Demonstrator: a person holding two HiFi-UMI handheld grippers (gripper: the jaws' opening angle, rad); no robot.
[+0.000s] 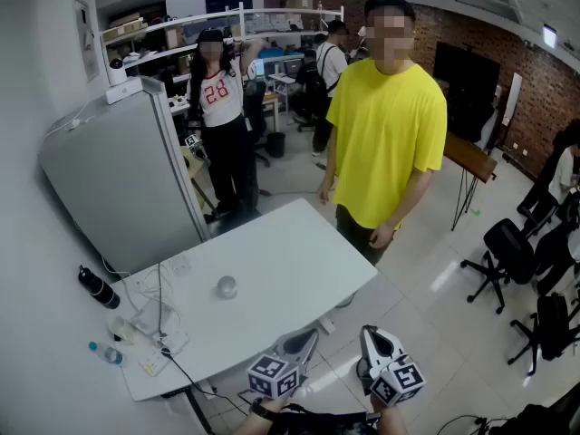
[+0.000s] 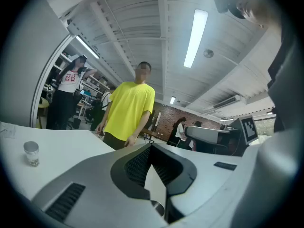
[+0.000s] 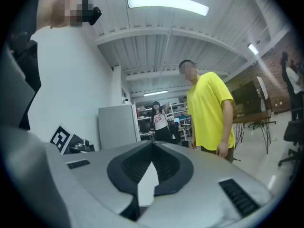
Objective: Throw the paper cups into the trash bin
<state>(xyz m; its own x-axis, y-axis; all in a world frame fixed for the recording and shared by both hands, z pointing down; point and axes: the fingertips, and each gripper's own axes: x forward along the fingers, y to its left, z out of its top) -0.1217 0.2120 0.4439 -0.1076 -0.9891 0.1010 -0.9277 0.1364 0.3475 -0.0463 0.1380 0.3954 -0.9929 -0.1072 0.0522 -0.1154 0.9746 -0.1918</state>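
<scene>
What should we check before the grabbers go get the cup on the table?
1. Cup in sight: ok. One cup sits on the white table.
2. Left gripper empty: ok. Its jaws are together with nothing between them.
3. Right gripper empty: ok. Its jaws are together with nothing between them.
4. Jaws open enough to take the cup: not ok. Both are shut.
5. Way to the cup free: ok. The person in the yellow shirt stands at the table's far corner, apart from the cup.
6. Trash bin found: cannot tell. None shows plainly near the table.
</scene>
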